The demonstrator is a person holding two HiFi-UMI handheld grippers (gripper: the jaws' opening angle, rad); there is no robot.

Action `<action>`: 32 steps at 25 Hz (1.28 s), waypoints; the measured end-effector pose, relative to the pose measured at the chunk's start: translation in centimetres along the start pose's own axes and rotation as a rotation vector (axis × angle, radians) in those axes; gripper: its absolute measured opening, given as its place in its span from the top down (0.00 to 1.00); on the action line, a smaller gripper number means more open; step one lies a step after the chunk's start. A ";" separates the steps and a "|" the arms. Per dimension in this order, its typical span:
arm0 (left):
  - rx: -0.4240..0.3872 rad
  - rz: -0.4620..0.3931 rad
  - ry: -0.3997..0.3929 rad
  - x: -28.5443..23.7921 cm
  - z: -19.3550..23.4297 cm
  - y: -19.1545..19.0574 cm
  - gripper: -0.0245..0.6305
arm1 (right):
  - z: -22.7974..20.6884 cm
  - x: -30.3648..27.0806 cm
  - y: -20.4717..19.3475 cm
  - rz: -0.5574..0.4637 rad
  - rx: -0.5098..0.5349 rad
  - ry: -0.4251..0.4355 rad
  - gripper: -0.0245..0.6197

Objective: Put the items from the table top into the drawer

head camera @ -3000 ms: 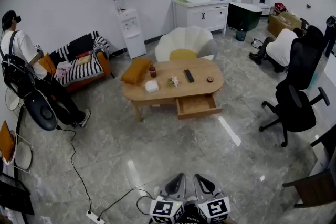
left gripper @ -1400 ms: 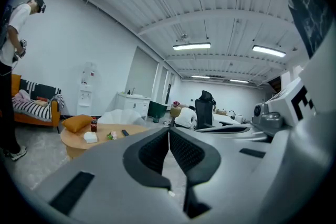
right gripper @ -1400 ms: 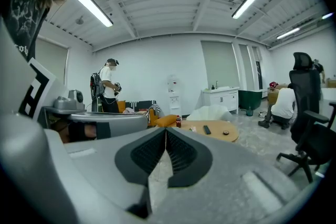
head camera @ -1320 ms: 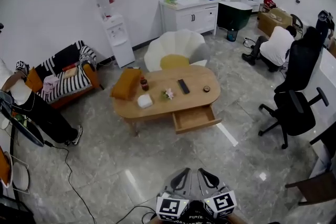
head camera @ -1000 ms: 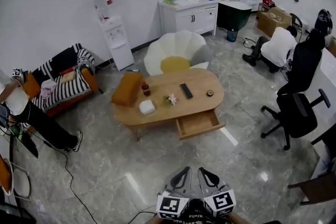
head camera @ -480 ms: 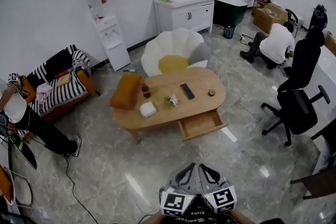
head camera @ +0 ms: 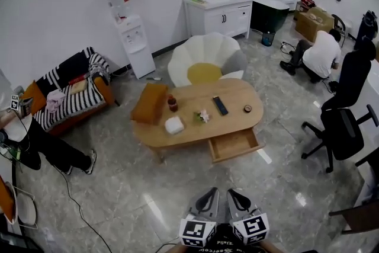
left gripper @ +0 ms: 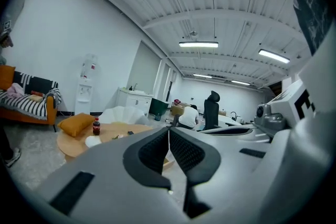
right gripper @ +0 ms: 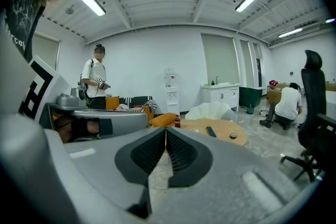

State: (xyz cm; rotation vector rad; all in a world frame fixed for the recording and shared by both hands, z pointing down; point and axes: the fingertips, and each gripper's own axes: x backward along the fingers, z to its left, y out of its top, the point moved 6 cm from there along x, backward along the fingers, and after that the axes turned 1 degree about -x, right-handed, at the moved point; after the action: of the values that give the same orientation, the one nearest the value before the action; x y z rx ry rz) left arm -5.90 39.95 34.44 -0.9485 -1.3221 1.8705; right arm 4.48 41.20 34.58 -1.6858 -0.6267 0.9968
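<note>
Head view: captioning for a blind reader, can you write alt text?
An oval wooden table with its drawer open stands ahead, bearing a bottle, remote and cushion. The left tool and right tool, both shut and empty, show at the bottom.

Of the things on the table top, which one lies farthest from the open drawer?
The orange cushion, at the left end of the table. The bottle, white pack, remote and small round thing all sit nearer the drawer.
</note>
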 end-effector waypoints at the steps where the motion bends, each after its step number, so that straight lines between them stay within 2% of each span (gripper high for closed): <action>1: 0.003 0.003 0.006 -0.2 0.2 0.0 0.94 | -0.1 -0.3 0.0 0.007 -0.002 0.009 0.95; 11: 0.003 0.021 0.069 -5.0 1.7 0.4 0.94 | -4.5 -4.9 0.5 0.030 0.009 0.084 0.95; 21: 0.016 0.069 0.097 -14.8 2.3 1.5 0.94 | -13.4 -10.9 3.2 0.059 0.006 0.120 0.95; 32: -0.013 0.062 0.161 -24.5 2.8 4.9 0.94 | -22.5 -16.1 7.0 0.057 0.008 0.175 0.95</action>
State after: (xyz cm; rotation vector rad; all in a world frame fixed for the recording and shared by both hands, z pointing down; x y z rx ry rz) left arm 4.19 16.91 35.06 -1.1336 -1.2219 1.7921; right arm 14.83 14.70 35.79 -1.7693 -0.4617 0.8788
